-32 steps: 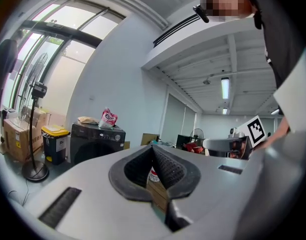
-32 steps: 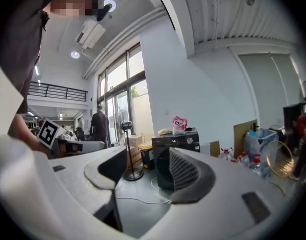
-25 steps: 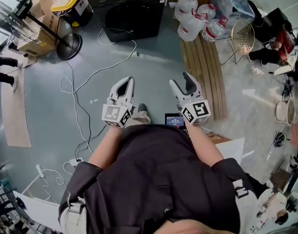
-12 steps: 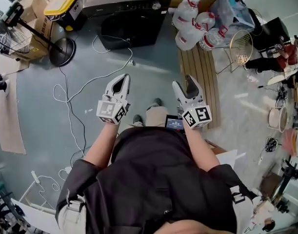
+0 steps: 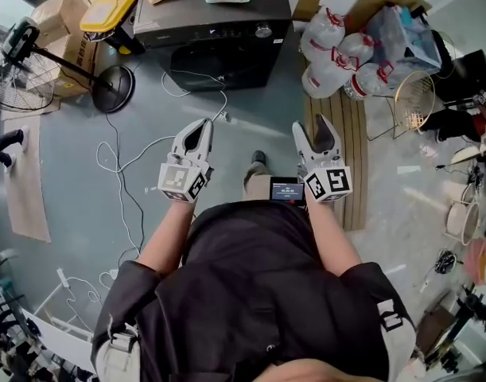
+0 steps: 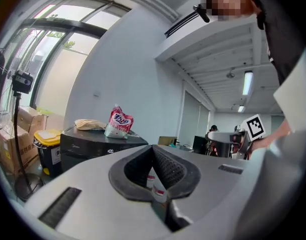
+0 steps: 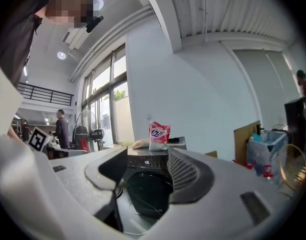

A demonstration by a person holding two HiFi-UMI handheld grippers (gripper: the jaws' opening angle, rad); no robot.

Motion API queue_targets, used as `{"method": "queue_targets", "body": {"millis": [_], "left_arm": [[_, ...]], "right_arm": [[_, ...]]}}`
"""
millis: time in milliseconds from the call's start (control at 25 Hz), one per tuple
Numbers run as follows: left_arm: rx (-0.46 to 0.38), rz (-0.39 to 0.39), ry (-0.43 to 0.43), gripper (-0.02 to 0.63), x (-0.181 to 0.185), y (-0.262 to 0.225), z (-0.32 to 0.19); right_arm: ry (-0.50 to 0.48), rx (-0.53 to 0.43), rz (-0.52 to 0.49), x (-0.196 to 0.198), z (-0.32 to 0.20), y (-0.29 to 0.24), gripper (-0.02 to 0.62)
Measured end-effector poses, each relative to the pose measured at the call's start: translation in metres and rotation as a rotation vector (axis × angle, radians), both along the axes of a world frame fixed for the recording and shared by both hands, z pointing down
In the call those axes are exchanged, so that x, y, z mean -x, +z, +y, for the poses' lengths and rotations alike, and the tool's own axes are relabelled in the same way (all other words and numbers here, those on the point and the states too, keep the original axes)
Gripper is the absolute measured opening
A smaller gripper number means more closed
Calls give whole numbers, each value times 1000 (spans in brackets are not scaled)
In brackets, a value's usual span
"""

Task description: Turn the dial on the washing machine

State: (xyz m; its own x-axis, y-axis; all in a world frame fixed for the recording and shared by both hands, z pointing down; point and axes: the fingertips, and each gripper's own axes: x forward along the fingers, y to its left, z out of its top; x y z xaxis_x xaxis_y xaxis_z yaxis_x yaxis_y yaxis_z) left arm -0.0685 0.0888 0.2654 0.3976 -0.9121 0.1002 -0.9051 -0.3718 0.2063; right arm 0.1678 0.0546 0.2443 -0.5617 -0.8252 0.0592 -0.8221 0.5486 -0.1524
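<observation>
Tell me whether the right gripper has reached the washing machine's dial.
No, the right gripper hangs above the floor, jaws apart and empty, well short of the dial on the washing machine.

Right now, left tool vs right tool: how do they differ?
The left tool has its jaw tips together, shut. The right tool has its jaws apart, having just closed slightly. In the right gripper view the washing machine shows far off between the right tool's jaws. In the left gripper view it sits left of the left tool's jaws. Both are empty and well short of the machine.
</observation>
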Motion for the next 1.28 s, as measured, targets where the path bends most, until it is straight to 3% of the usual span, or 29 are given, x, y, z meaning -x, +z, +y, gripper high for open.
{"method": "queue_targets", "body": {"millis": [280,480,680,920,1120,1280], "left_arm": [[7,1,-130,-6,2,-3,-93],[-16,-38,-142,-6,3,-4,-144],[-13,-9,-159,-6,15,2,-186],[25,15,-113,-6,28,36,-225],[17,-93,34,-6,20,63,-255],[37,-55,106,-6,20,87,-278]], "right_arm": [[-131,28,-9,8,-104,7,256],[-192,41,-7,22,-153,24,256],[-219,68,-35,51,-190,36,256],[-174,77,-1,83,-241,58,256],[-106,124,4,105,-280,90,256],[-85,148,-12,127,-303,114,258]]}}
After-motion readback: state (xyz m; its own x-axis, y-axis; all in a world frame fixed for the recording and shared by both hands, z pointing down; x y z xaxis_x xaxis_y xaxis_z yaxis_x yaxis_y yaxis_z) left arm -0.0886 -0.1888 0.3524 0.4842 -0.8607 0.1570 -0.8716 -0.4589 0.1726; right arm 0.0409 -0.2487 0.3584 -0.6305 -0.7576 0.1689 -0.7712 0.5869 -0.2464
